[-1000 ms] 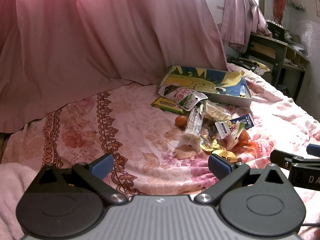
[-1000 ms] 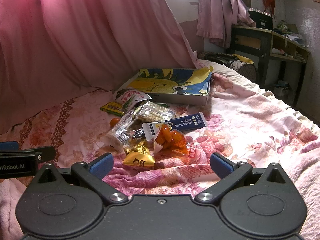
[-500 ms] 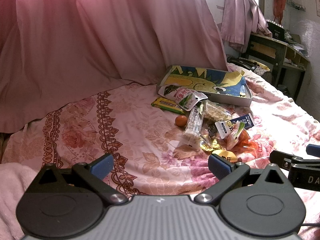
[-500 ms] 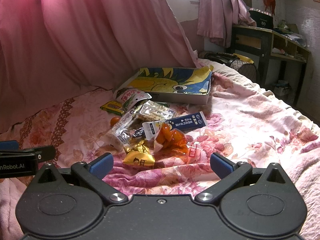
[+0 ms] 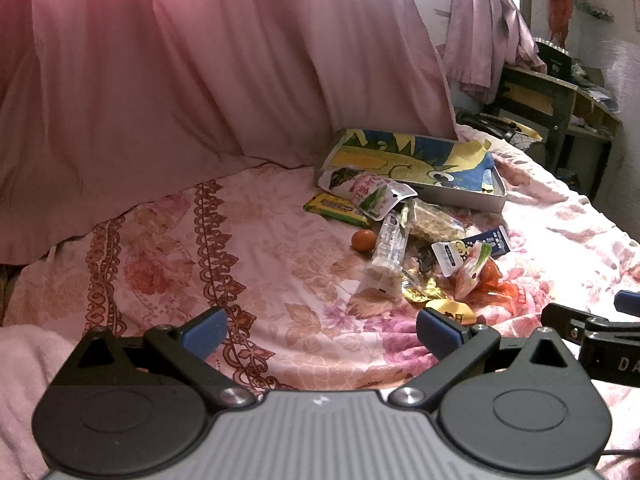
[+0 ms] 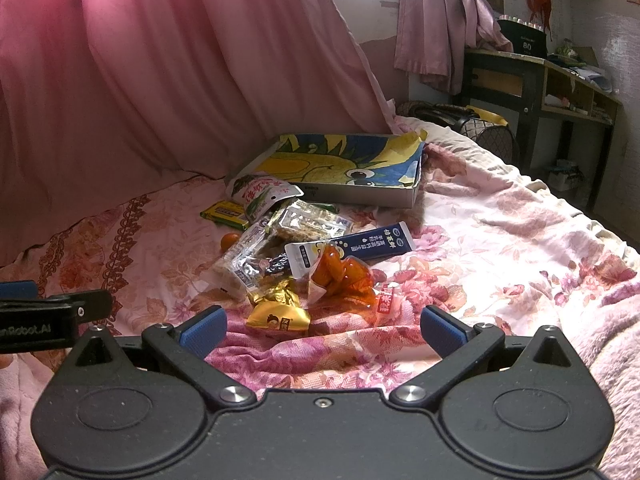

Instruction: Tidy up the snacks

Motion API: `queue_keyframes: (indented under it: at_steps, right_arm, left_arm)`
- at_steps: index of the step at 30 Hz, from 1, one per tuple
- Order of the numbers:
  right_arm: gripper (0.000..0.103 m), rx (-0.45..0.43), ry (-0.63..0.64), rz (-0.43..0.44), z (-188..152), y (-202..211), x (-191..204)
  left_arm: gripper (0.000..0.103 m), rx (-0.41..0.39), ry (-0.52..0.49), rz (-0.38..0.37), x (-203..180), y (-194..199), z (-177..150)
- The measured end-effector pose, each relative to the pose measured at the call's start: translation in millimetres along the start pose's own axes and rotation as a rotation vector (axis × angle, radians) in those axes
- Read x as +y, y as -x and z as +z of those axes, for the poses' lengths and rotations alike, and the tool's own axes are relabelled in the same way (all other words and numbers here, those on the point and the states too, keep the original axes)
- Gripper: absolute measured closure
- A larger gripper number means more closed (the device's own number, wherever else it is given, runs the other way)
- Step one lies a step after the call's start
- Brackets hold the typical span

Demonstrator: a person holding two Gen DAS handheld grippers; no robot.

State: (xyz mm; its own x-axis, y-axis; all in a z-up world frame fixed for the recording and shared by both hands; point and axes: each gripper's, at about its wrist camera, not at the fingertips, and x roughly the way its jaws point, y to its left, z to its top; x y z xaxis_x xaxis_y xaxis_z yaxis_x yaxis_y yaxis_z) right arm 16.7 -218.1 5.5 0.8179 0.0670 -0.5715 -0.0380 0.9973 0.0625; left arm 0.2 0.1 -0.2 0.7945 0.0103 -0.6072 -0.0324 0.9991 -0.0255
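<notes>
Side by side; both face snacks (image 5: 404,232).

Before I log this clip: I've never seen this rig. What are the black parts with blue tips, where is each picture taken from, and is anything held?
Each picture comes from a fisheye camera mounted on a hand-held gripper, looking forward along its two blue-padded fingers. One view shows the left gripper, the other the right gripper. Both are open and hold nothing. Ahead, on a floral bedspread, lies a heap of snacks: a yellow packet, an orange packet, a navy stick pack and a small orange fruit. Behind them sits a shallow box with a cartoon print.
</notes>
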Motion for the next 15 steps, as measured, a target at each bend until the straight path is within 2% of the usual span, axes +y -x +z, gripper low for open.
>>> queue_keyframes:
  at_steps: [5,9,15]
  right_arm:
    - [0.001,0.009,-0.001,-0.003,1,-1,-2]
    - [0.001,0.023,0.001,-0.004,0,-4,-1]
    - [0.001,0.090,-0.007,-0.007,4,-15,0]
  left_arm:
    - [0.000,0.024,0.008,-0.004,2,-5,3]
    - [0.000,0.076,0.031,-0.023,6,-16,8]
    - [0.000,0.133,0.050,-0.019,11,-30,15]
